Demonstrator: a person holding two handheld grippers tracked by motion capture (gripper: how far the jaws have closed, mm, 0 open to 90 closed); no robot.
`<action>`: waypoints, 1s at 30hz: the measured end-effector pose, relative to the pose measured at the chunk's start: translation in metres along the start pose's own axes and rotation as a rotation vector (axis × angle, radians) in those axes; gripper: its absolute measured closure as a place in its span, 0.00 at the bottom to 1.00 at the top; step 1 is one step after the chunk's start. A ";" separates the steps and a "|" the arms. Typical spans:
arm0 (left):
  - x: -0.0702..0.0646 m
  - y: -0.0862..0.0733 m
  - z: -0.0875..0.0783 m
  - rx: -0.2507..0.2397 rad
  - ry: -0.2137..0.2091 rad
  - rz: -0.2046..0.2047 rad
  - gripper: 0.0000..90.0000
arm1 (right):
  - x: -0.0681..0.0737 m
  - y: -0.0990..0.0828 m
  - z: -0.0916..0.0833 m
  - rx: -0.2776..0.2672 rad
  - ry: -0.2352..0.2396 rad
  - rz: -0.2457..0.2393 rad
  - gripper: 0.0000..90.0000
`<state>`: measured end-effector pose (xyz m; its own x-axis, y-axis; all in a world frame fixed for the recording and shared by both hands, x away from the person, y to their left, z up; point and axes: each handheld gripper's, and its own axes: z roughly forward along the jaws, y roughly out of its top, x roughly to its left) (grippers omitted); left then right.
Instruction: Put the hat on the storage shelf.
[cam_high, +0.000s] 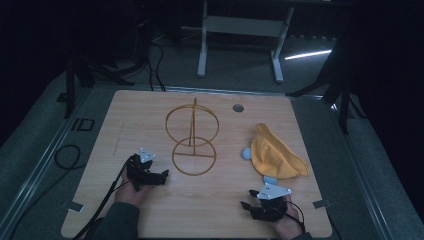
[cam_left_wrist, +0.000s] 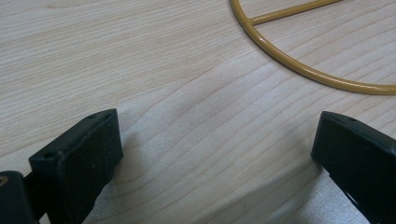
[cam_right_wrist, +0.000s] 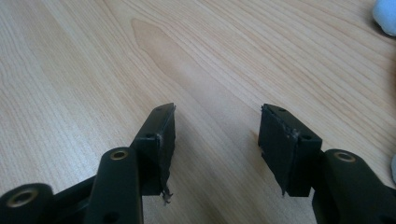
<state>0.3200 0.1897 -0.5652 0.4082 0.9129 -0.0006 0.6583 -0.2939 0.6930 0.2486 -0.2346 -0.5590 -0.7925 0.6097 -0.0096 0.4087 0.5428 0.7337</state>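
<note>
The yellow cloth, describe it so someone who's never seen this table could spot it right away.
Start at the wooden table and look to its right half. The yellow cloth lies crumpled there, right of the gold wire stand. It is the soft, bright yellow heap, with small pale blue pieces at its edge.

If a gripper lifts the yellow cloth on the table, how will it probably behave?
The yellow cloth lies crumpled in soft folds, so it will probably hang limp and droop. It looks light, and likely drags rather than slides when pushed across the wooden table.
</note>
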 end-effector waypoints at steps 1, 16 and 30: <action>0.000 0.000 0.000 0.000 0.000 0.000 0.02 | 0.000 0.000 0.000 -0.001 0.000 0.000 0.51; 0.000 0.000 0.000 0.000 -0.001 0.001 0.02 | 0.002 0.004 0.000 0.036 -0.007 0.007 0.50; 0.000 0.000 0.000 0.000 -0.001 0.001 0.02 | 0.000 0.011 -0.016 0.077 -0.083 -0.119 0.74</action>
<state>0.3200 0.1896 -0.5652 0.4095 0.9123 -0.0012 0.6578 -0.2944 0.6932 0.2457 -0.2381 -0.5403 -0.7989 0.5821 -0.1516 0.3500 0.6548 0.6698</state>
